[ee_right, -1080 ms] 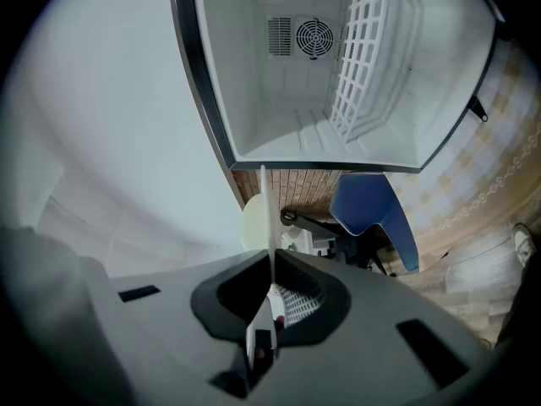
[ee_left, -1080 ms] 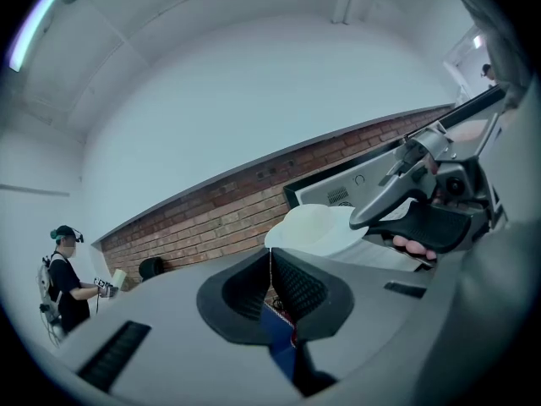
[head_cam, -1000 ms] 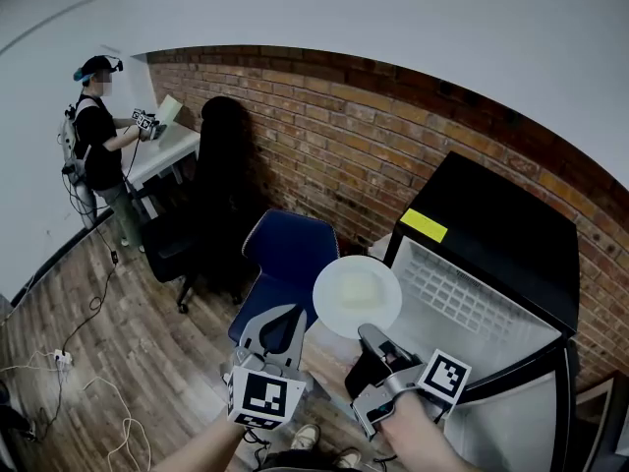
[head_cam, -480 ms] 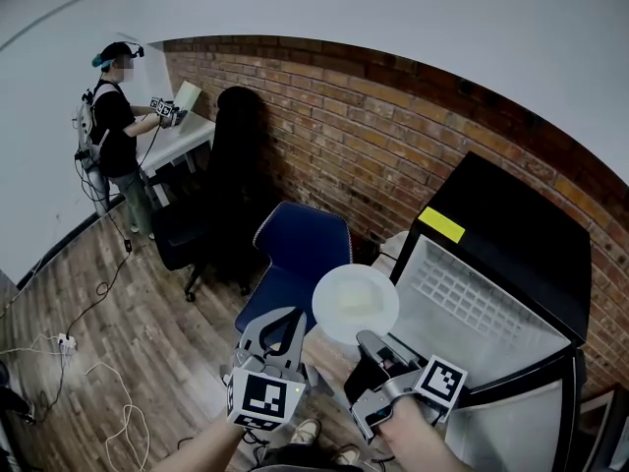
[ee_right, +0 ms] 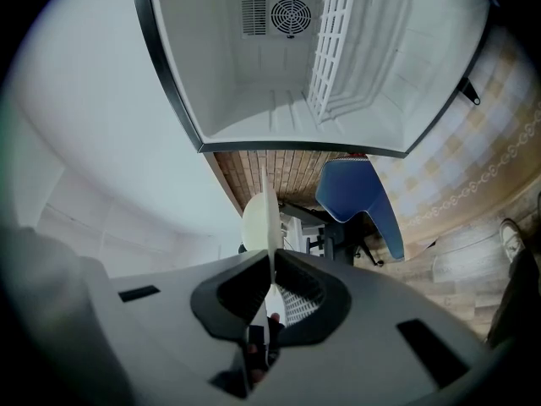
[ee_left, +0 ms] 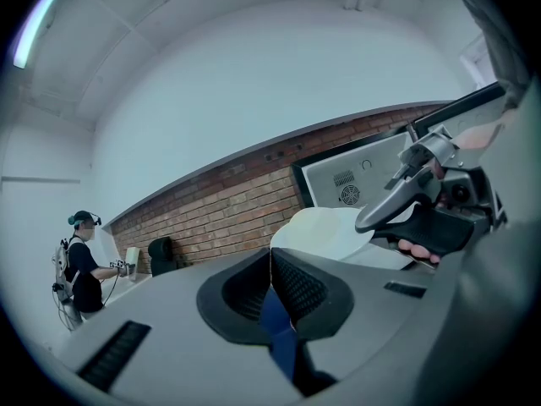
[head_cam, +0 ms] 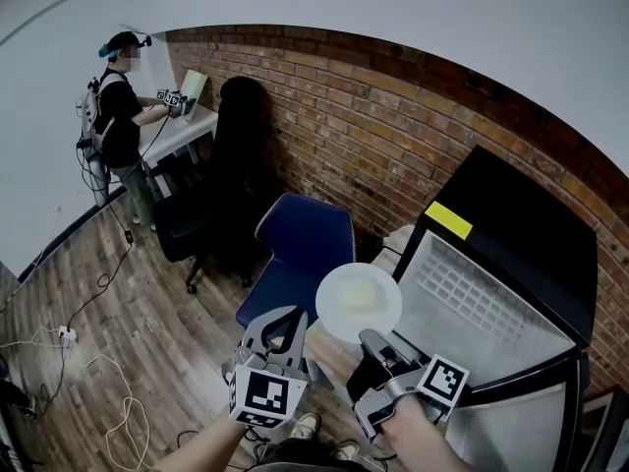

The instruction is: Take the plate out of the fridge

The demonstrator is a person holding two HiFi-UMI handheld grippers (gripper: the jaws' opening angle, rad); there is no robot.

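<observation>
**A:** Your right gripper (ee_right: 270,265) has its jaws clenched on the rim of the plate (ee_right: 260,218). In its own view you see the plate edge-on, thin between the two black pads.

**B:** Your left gripper (ee_left: 269,265) has its jaws pressed together, with nothing between them. Through the small gap under the tips only the blue chair (head_cam: 300,249) shows.

**A:** In your head view the plate is out of the fridge (head_cam: 516,229). It hangs in the air with its round face turned up to you, gripped only at its near edge.

**B:** Yes, as you look down it sits between the chair and the fridge. Your left gripper is just beside the plate, lower and to the left, and I see no contact between them.

**A:** The fridge stands open. You can see its white inside and a white wire rack (ee_right: 334,49), and a yellow label (head_cam: 449,220) lies on its black top.

**B:** Behind all this runs the brick wall (head_cam: 373,116). Far at your left another person (head_cam: 118,126) stands at a white table (head_cam: 177,136). Some cables (head_cam: 108,401) lie on the wooden floor (head_cam: 118,313).
</observation>
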